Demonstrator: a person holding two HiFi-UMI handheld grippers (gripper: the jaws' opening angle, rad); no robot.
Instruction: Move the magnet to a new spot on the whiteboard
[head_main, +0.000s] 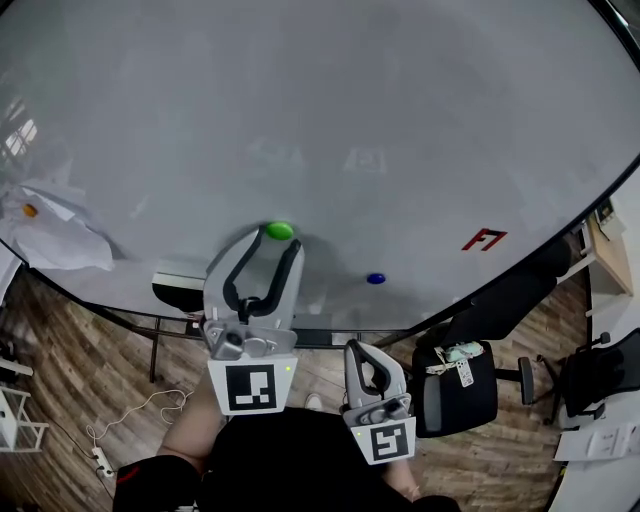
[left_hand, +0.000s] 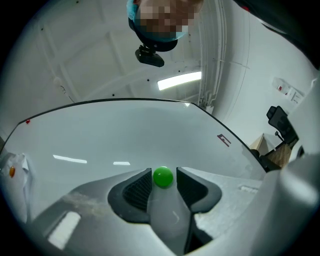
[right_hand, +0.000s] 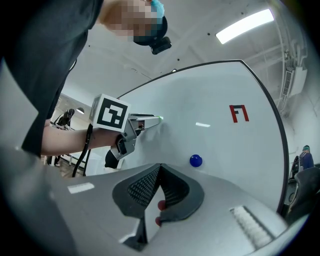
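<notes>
green magnet (head_main: 280, 230) stuck on the whiteboard (head_main: 350, 120), left gripper (head_main: 277, 240) loose around it

head view: the green magnet sits low on the board, left of the blue magnet (head_main: 375, 278), with the left gripper's jaws either side of it, and the right gripper (head_main: 358, 348) hangs back below the board edge. left gripper view: jaws spread wide, the green magnet (left_hand: 163, 177) right between the pads with a sliver of gap each side, so nothing's pinched. right gripper view: its jaws are clamped together on nothing, and the blue magnet (right_hand: 195, 160) is well off ahead. my guess is the magnet's either parked at its spot or not grabbed yet, can't tell which. if parked, only pulling the gripper away is left.
</notes>
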